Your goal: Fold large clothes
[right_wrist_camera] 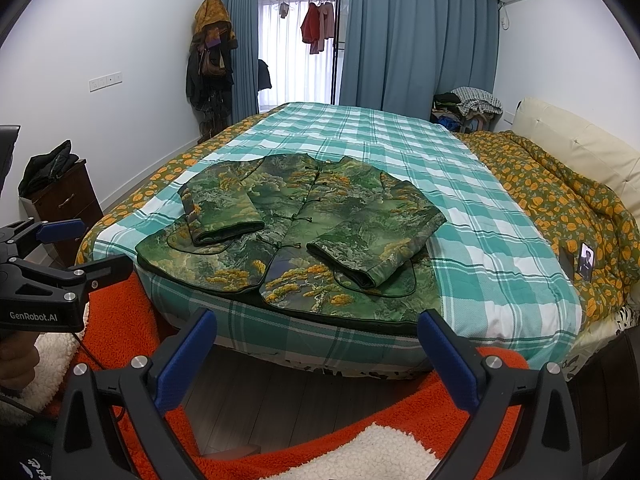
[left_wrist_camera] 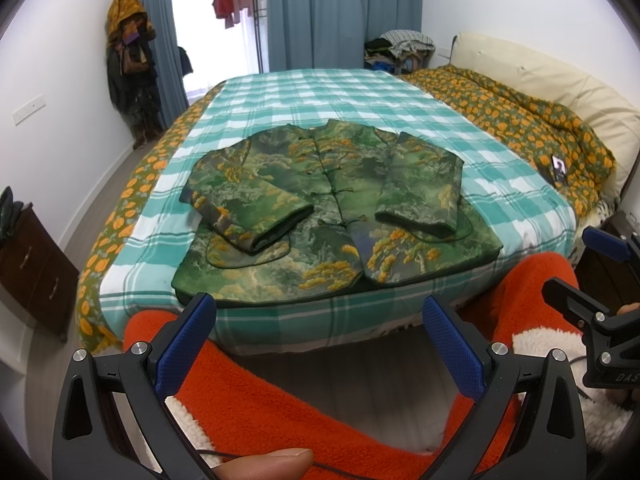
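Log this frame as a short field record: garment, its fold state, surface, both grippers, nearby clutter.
garment: green padded jacket with orange tree pattern, front buttoned
fold state: both sleeves folded in over the front; body not yet folded
surface: teal plaid bed cover, jacket at its near edge
left gripper: open, holding nothing, short of the bed
right gripper: open, holding nothing, short of the bed
clutter: orange floral quilt bunched along the headboard side, phone on it

Checked bedspread (right_wrist_camera: 400,152), blue curtains (right_wrist_camera: 416,40) — floral quilt (right_wrist_camera: 560,208)
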The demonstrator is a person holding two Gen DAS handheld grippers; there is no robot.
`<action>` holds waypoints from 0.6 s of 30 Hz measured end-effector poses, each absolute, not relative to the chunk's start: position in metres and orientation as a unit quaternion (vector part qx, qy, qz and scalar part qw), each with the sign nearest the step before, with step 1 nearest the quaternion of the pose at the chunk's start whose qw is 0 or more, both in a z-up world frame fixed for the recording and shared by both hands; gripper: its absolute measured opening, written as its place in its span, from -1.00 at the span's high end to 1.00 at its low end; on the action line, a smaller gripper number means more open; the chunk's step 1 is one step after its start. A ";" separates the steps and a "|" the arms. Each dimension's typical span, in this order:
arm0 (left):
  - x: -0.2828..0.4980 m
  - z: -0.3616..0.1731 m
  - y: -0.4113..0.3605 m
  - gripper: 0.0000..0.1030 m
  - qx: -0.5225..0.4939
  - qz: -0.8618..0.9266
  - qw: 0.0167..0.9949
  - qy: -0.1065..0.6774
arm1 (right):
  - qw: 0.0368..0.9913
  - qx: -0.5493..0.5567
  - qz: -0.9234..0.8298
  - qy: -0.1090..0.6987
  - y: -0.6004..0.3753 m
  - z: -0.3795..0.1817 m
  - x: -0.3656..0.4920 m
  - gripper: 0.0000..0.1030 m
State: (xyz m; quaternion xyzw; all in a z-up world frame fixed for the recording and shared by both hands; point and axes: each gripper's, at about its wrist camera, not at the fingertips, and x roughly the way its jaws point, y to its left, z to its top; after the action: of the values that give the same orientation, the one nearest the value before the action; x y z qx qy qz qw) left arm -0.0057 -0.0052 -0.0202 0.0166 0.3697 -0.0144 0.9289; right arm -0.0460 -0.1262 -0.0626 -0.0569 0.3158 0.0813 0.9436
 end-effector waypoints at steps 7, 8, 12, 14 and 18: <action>-0.006 -0.020 -0.005 -0.99 0.017 -0.014 0.929 0.370 | 0.943 -0.057 0.081 0.316 -0.124 -0.064 -0.046 -0.98; -0.008 -0.021 -0.006 -0.99 0.017 -0.014 0.929 0.370 | 0.943 -0.057 0.081 0.316 -0.127 -0.062 -0.046 -0.98; -0.007 -0.021 -0.006 -0.99 0.017 -0.014 0.929 0.370 | 0.943 -0.057 0.081 0.316 -0.125 -0.064 -0.046 -0.98; -0.007 -0.021 -0.006 -0.99 0.017 -0.014 0.929 0.370 | 0.943 -0.057 0.082 0.316 -0.126 -0.063 -0.046 -0.98; -0.006 -0.021 -0.005 -0.99 0.017 -0.014 0.928 0.371 | 0.943 -0.057 0.081 0.317 -0.125 -0.064 -0.046 -0.98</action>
State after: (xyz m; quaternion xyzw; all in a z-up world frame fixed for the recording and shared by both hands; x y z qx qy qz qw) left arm -0.0065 -0.0055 -0.0207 0.0165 0.3707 -0.0144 0.9285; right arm -0.0459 -0.1251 -0.0640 -0.0571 0.3165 0.0814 0.9434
